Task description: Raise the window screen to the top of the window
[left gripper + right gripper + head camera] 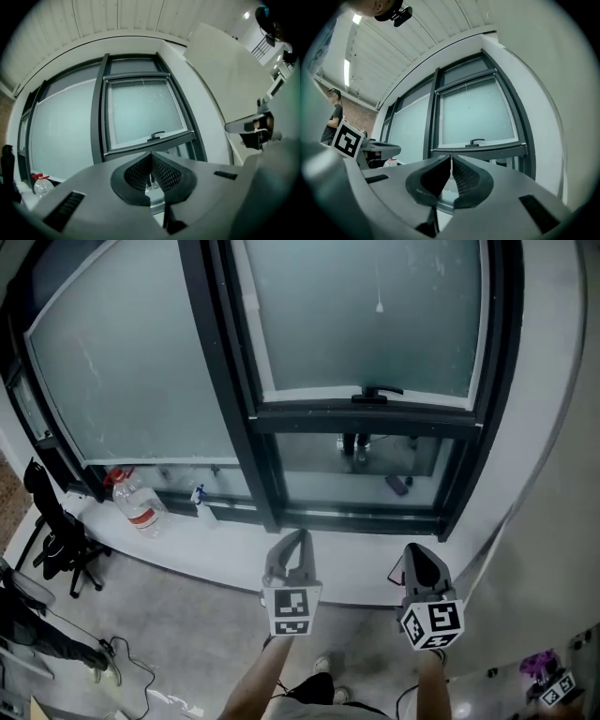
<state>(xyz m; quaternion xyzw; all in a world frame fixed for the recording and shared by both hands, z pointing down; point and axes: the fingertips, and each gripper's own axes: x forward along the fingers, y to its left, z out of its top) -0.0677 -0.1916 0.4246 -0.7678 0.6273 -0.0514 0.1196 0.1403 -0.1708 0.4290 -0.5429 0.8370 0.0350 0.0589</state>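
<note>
Left gripper [300,538]: clenched, pads [165,174] pressed tip to tip, nothing between. Hangs just below the sill [187,557], aimed up at the window [225,427], touching nothing. Marker cube at its rear, facing the head camera.

Right gripper [419,554]: likewise squeezed together and empty, tips meeting in its own view. Just beside the other one, under the window's lower right corner.

Screen [366,315]: pale, frosted-looking sheet over the upper part of the right-hand pane. Bottom bar [300,399] with black handle [375,393] roughly two-thirds down the frame, well apart from both grippers. Under the bar, clear glass with dim shapes behind, too murky to name.

Left-hand pane [131,371]: frosted top to bottom.

On the sill at left: clear bottle [138,509] with red cap; just beside it a small blue-topped item [198,494], possibly a spray bottle.

Black chair [58,535] on the floor, far left.
</note>
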